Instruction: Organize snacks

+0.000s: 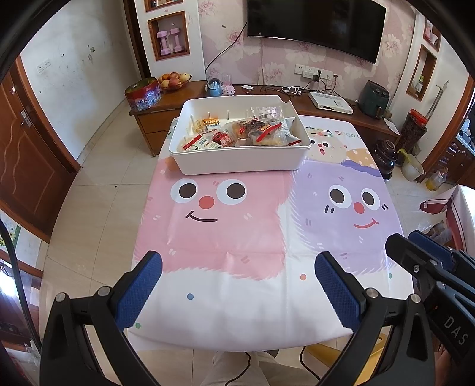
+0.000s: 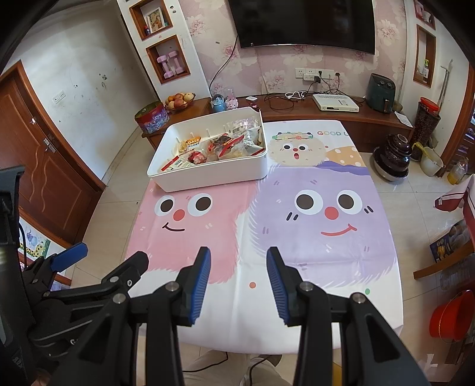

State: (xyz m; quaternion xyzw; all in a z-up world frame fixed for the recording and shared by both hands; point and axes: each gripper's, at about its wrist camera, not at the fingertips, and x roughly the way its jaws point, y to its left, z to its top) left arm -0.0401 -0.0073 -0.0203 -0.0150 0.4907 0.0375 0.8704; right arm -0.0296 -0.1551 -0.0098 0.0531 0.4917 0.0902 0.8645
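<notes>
A white bin (image 1: 237,159) (image 2: 213,178) stands at the far left part of the table. Several wrapped snacks (image 1: 237,133) (image 2: 219,147) lie piled inside it. My left gripper (image 1: 237,264) hovers open over the near edge of the cartoon tablecloth (image 1: 225,225), its blue pads wide apart with nothing between them. My right gripper (image 2: 239,261) hangs beside it over the near edge, open with a narrower gap and nothing held. Each gripper shows at the side of the other's view: the right one (image 1: 415,240), the left one (image 2: 109,255).
A wooden cabinet (image 1: 178,101) behind the table bears a fruit bowl (image 1: 173,80), a tin, a white box and cables. A television (image 1: 314,23) hangs above. Dark jars (image 2: 392,157) and a red bucket (image 2: 454,314) stand on the floor at right. A person's legs show below the table's near edge.
</notes>
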